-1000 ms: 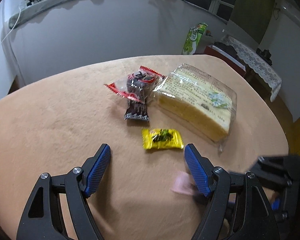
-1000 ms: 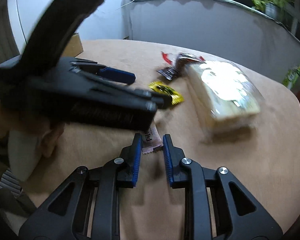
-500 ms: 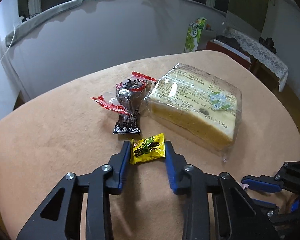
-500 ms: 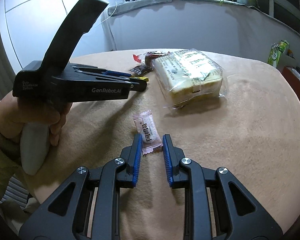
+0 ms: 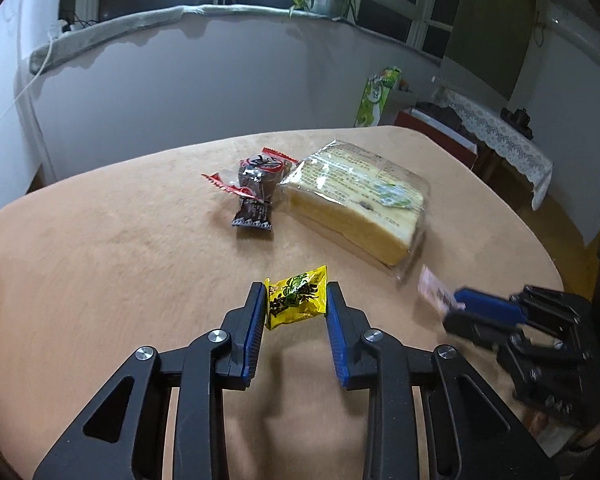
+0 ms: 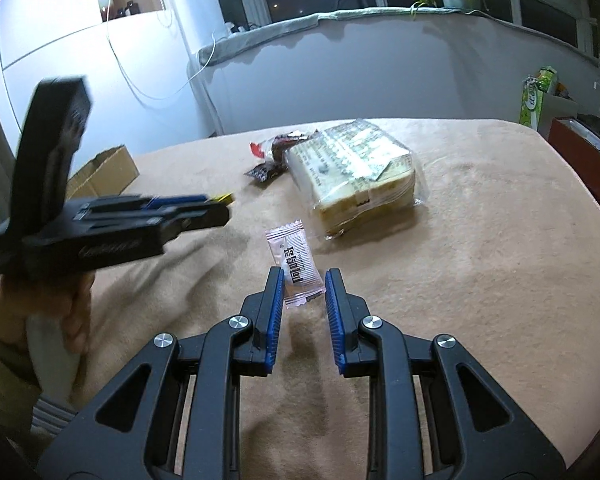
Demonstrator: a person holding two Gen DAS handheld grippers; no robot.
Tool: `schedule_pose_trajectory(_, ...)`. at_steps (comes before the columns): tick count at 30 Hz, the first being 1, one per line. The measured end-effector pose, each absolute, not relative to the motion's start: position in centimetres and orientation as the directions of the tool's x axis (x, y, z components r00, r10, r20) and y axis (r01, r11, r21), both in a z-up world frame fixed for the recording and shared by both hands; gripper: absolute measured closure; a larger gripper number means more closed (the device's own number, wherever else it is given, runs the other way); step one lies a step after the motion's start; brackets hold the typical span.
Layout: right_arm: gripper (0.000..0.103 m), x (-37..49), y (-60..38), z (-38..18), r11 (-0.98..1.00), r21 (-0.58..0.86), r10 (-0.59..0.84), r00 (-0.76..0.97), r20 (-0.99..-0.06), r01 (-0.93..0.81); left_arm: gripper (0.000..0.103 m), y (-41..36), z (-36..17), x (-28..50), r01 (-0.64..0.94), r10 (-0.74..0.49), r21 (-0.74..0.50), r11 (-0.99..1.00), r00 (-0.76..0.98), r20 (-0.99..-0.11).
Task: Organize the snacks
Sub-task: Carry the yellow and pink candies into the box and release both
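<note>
In the left wrist view, the left gripper [image 5: 296, 300] pinched the yellow candy [image 5: 296, 297] between its blue pads, holding it clear of the tan tablecloth [image 5: 112, 264], near the front corner of the bread pack [image 5: 358, 204]. Left of the bread pack lay a dark wrapped sweet [image 5: 256, 213] and a red-edged snack bag [image 5: 256, 174], the bag touching the pack. To the right of the bread pack's front corner, the right gripper [image 5: 446, 303] showed blurred, carrying a pink packet [image 5: 436, 292].

In the right wrist view, the right gripper [image 6: 302, 292] was closed on the pink packet [image 6: 296, 266], which stood up between the pads in front of the bread pack [image 6: 352, 168]. The left gripper [image 6: 216, 204] reached in left of the bread pack. A cardboard box [image 6: 100, 174] sat at the table's far left edge, well away from the pack.

As a judgement, sorting was in its early part: two small sweets were picked up, none visibly placed, and the bread pack and the two dark snacks remained untouched.

Compared with half a second earlier, the yellow candy had gone from lying on the cloth between closing pads to being lifted and drawn back from the bread pack. The pink packet, already gripped then, had risen too, and the left gripper appeared motion-blurred.
</note>
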State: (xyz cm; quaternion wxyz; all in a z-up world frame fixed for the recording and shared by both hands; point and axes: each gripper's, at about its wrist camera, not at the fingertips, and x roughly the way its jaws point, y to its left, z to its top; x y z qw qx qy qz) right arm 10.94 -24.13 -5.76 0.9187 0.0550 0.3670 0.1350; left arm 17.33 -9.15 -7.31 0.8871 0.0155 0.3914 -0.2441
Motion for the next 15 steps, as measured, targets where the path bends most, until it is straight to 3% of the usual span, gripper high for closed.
schedule_pose_trajectory(15, 0.081, 10.3, -20.7, -3.1, 0.956, 0.154, 0.290, 0.717, -0.634, -0.251, 0.075, -3.9, -4.1, 13.3, 0.379, -0.402, -0.173, 0.909, 0.694, -0.597)
